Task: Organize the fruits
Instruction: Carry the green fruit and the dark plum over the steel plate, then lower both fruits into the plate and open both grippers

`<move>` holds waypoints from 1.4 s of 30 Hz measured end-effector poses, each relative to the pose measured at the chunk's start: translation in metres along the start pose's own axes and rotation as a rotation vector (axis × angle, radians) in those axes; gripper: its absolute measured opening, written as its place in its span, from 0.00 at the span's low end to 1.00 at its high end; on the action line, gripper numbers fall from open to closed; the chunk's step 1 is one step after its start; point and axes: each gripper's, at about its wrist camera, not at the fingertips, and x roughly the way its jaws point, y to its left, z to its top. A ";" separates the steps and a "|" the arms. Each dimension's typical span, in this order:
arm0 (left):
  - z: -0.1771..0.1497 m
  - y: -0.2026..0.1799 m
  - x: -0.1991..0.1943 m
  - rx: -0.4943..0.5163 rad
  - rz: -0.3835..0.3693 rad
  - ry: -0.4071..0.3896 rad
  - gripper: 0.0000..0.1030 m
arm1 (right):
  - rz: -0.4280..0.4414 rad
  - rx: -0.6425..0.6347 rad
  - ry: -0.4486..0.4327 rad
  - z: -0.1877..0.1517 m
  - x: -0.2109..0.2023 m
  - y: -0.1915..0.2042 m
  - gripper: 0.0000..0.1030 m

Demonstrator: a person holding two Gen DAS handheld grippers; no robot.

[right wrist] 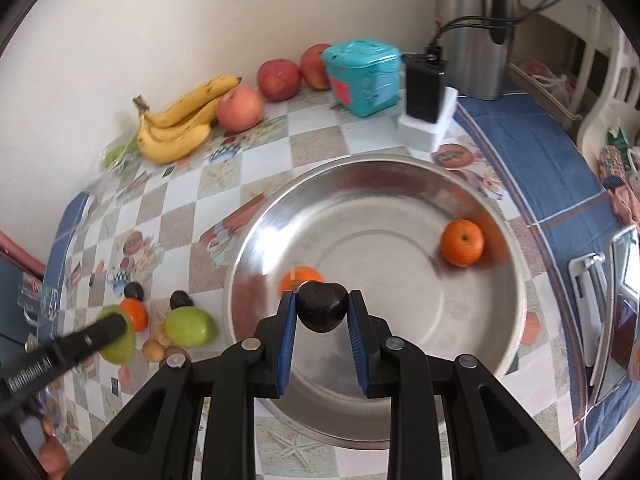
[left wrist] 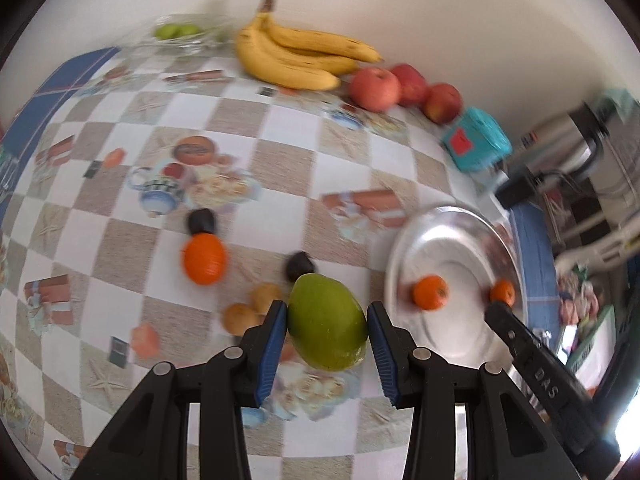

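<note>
My left gripper (left wrist: 327, 316) is shut on a green mango (left wrist: 327, 328), held a little above the checked tablecloth. To its right stands a steel bowl (left wrist: 452, 248) with two oranges (left wrist: 430, 292) inside. In the right wrist view my right gripper (right wrist: 322, 312) is shut on a dark plum (right wrist: 322, 306) over the near part of the bowl (right wrist: 380, 272). One orange (right wrist: 462, 242) lies at the bowl's far right; another (right wrist: 300, 276) sits partly hidden behind the plum. A loose orange (left wrist: 204, 260), two dark plums (left wrist: 201, 220) and small brown fruits (left wrist: 240, 318) lie on the cloth.
Bananas (left wrist: 296, 56) and three red apples (left wrist: 374, 88) line the back wall. A glass dish of green fruits (left wrist: 176, 32) stands at the back left. A teal box (right wrist: 362, 76), a black adapter (right wrist: 424, 88) and a steel kettle (right wrist: 476, 28) crowd the corner behind the bowl. Another green mango (right wrist: 190, 326) lies left of the bowl.
</note>
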 end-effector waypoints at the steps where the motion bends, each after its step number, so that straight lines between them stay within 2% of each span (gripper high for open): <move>1: -0.001 -0.005 0.001 0.013 -0.005 0.001 0.43 | -0.003 0.006 -0.002 0.001 -0.001 -0.003 0.26; 10: -0.017 -0.055 0.014 0.157 -0.042 0.004 0.43 | -0.002 0.060 -0.006 0.002 -0.007 -0.026 0.26; 19: -0.027 -0.080 0.030 0.242 -0.061 -0.010 0.43 | 0.000 0.079 0.015 0.000 -0.002 -0.035 0.26; 42: -0.036 -0.086 0.059 0.231 -0.056 0.055 0.44 | -0.047 0.146 0.118 -0.011 0.019 -0.059 0.27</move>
